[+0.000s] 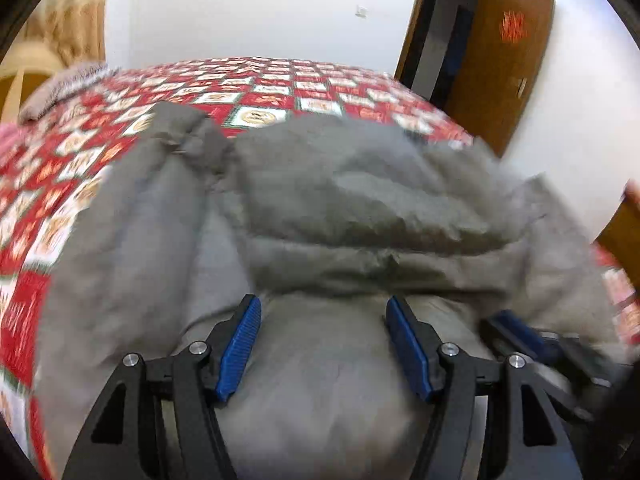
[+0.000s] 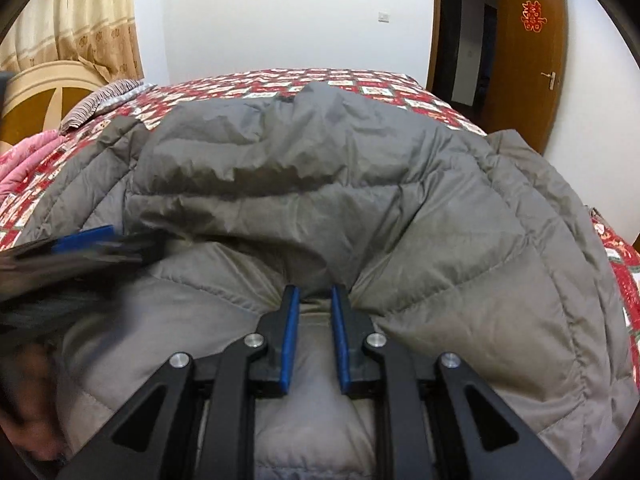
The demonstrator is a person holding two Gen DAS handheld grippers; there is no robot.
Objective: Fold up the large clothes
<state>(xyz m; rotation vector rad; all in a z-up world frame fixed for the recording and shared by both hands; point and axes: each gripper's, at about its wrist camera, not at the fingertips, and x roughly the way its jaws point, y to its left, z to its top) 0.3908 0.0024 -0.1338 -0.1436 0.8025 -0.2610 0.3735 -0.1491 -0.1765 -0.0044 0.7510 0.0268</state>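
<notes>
A large grey quilted jacket [image 2: 360, 208] lies spread over a bed, with its upper part folded forward into a thick roll [image 1: 360, 208]. In the right wrist view my right gripper [image 2: 316, 292] is shut on a pinch of the jacket's fabric, and the quilting puckers toward its blue pads [image 2: 289, 344]. My left gripper [image 1: 322, 304] hovers open over the jacket, blue pads [image 1: 240, 344] wide apart and pressing nothing. Each gripper shows blurred in the other's view: the right gripper [image 1: 516, 332] at the lower right, the left gripper [image 2: 88, 240] at the left edge.
The bed carries a red and white patterned cover [image 2: 280, 80]. A striped pillow [image 2: 104, 100] and a pink quilt [image 2: 24, 160] lie at its far left by a wooden headboard [image 2: 44, 88]. A brown door [image 2: 528, 52] stands open at the back right.
</notes>
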